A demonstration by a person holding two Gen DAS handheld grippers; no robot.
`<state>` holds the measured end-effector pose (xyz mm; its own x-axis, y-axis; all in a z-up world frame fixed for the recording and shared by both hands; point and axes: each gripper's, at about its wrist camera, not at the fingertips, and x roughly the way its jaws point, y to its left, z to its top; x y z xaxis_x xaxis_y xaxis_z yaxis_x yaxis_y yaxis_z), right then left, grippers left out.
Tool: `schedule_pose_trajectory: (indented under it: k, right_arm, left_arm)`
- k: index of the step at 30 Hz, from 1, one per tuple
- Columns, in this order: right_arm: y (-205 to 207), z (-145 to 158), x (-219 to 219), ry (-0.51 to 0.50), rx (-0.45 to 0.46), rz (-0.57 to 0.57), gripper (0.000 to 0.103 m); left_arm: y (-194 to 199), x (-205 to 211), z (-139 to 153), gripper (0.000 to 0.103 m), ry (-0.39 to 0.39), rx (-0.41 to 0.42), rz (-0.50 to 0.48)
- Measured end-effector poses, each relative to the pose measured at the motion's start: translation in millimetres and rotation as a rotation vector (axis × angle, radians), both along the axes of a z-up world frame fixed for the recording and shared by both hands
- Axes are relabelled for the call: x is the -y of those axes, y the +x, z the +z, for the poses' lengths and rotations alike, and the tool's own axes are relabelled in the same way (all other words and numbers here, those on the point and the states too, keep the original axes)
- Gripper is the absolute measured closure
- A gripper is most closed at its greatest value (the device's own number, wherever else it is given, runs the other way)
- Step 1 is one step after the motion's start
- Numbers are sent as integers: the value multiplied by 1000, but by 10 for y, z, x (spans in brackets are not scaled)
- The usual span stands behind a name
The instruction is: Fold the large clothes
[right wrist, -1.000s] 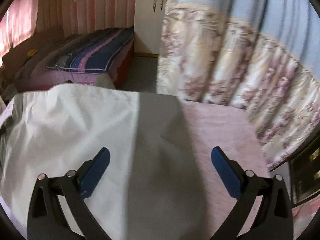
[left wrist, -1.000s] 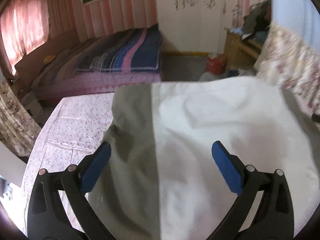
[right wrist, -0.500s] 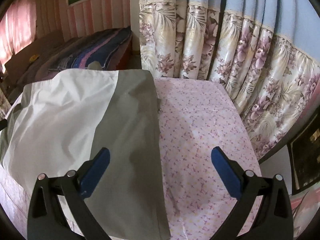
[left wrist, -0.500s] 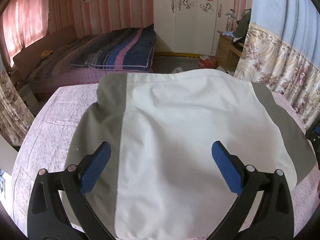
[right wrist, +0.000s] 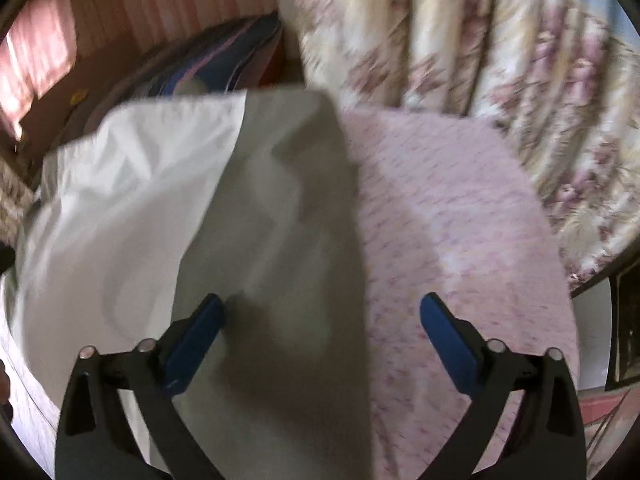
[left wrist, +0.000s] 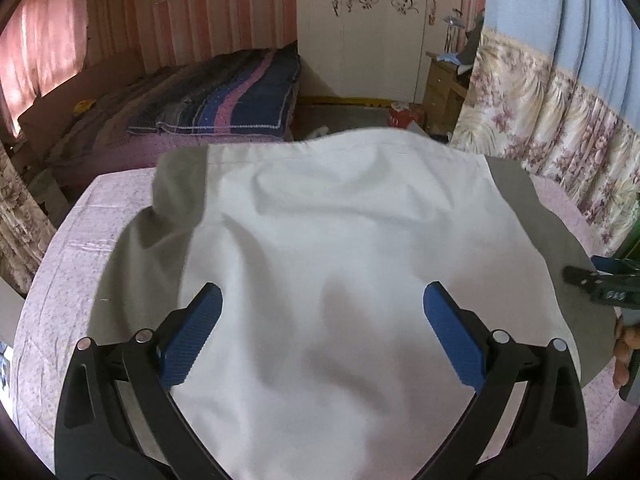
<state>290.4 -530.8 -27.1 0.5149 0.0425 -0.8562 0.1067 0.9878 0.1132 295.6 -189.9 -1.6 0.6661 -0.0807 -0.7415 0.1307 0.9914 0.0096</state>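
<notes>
- The garment [left wrist: 340, 264], a large pale piece with grey side panels, lay spread flat on the desk [left wrist: 68, 276], which was draped in a pink flowered cloth. Its far hem reached the desk's far edge; the spread presumably served to expose both sides for folding.
- The left claw [left wrist: 322, 312] hovered above the white middle of the garment, its blue pads [left wrist: 192, 344] wide apart with nothing between them. No cloth was pinched; the claw appeared merely poised above the fabric.
- The right claw [right wrist: 320, 320] stood over the garment's grey right-hand panel [right wrist: 288, 240], near the edge where grey cloth met the pink covering. Its jaws had just been closing a little, yet they were well apart, and no fabric was gripped between them. The view was blurred, so whether a pad brushed the cloth cannot be told.
- In the left wrist view the right claw's black frame [left wrist: 600, 280] and the fingers of the hand [left wrist: 622, 348] holding it showed at the garment's right margin, confirming that each tool attended to its own side.
- Judged from this layout, the step in hand was reaching for a side edge to begin a fold; no fold was yet visible.
- A bed [left wrist: 224, 100] with a striped blanket stood beyond the desk, and flowered curtains [right wrist: 500, 80] hung to the right; neither took part.
</notes>
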Motion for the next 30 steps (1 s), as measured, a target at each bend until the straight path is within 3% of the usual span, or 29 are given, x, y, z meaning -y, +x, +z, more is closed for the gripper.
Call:
schedule_pose_trajectory:
  k: [1, 3, 5, 8, 13, 14, 16, 17, 18, 23, 30]
  right_arm:
    - [32, -69, -44, 12, -18, 17, 12]
    - [49, -143, -79, 94, -28, 29, 28]
    - [52, -199, -115, 177, -38, 16, 29]
    - [45, -236, -145, 194, -40, 12, 29]
    - [13, -174, -226, 176, -16, 44, 60]
    - [0, -143, -238, 166, -8, 43, 71]
    - [-14, -75, -225, 155, 6, 36, 78]
    - [-30, -27, -230, 143, 14, 34, 91]
    - [-47, 37, -242, 147, 28, 45, 94]
    - [-85, 430, -290, 170, 81, 53, 96]
    - [-83, 1044, -617, 235, 158, 109, 96]
  left_arm:
    - [19, 31, -41, 3, 3, -8, -4]
    - [72, 86, -150, 3, 19, -30, -14]
    - [117, 114, -250, 3, 18, -52, -24]
    - [182, 136, -364, 3, 9, -68, -24]
    - [287, 192, -481, 3, -4, -94, -18]
    - [310, 212, -498, 3, 3, -98, -19]
    - [356, 244, -563, 3, 21, -115, -23]
    - [368, 259, -595, 3, 31, -123, -25]
    - [384, 279, -628, 3, 44, -129, -30]
    - [435, 349, -729, 3, 97, -125, -43]
    - [423, 210, -668, 3, 38, -135, -59]
